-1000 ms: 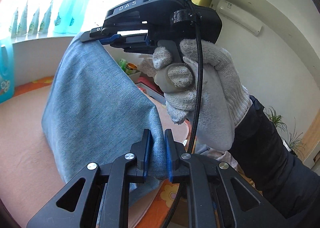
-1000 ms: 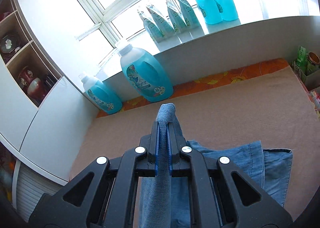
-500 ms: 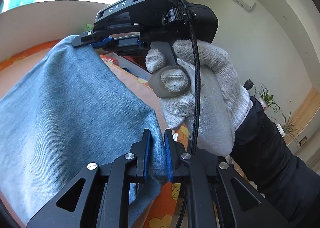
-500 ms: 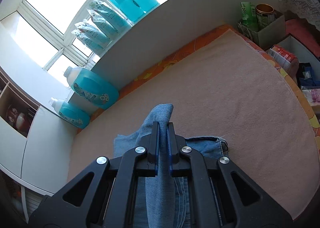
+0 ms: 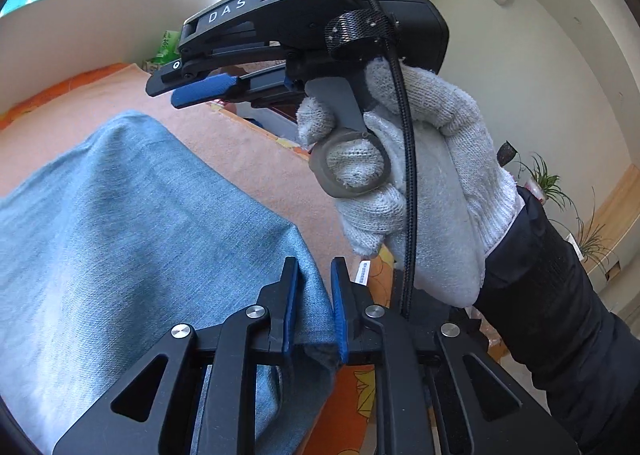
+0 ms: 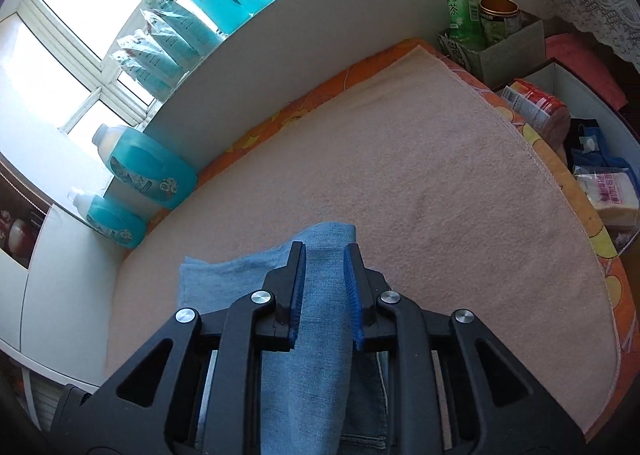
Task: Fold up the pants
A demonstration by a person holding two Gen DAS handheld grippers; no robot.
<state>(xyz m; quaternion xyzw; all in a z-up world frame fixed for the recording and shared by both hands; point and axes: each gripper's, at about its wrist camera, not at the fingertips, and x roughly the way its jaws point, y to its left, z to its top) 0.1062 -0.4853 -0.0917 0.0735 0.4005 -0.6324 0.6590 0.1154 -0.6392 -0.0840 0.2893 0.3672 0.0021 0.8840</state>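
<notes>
The light blue denim pants (image 5: pixel 120 239) lie folded on the pink towel (image 5: pixel 248 151). My left gripper (image 5: pixel 314 271) has parted its jaws a little, and a fold of denim still sits loose between them. My right gripper (image 6: pixel 325 255) is open, its blue pads apart, with the folded denim edge (image 6: pixel 316 295) lying between the jaws on the towel (image 6: pixel 400 183). In the left wrist view my right gripper (image 5: pixel 188 91), held by a white-gloved hand (image 5: pixel 420 175), hangs above the pants and clear of them.
Blue detergent bottles (image 6: pixel 148 171) and refill pouches (image 6: pixel 168 51) stand along the windowsill and wall at the back left. Boxes with tea cartons, a can (image 6: pixel 498 11) and packets (image 6: pixel 536 107) line the towel's right edge.
Both grippers came down toward the towel with the denim. The right gripper opened and let the fabric go; it now sits above it. The left jaws widened slightly.
</notes>
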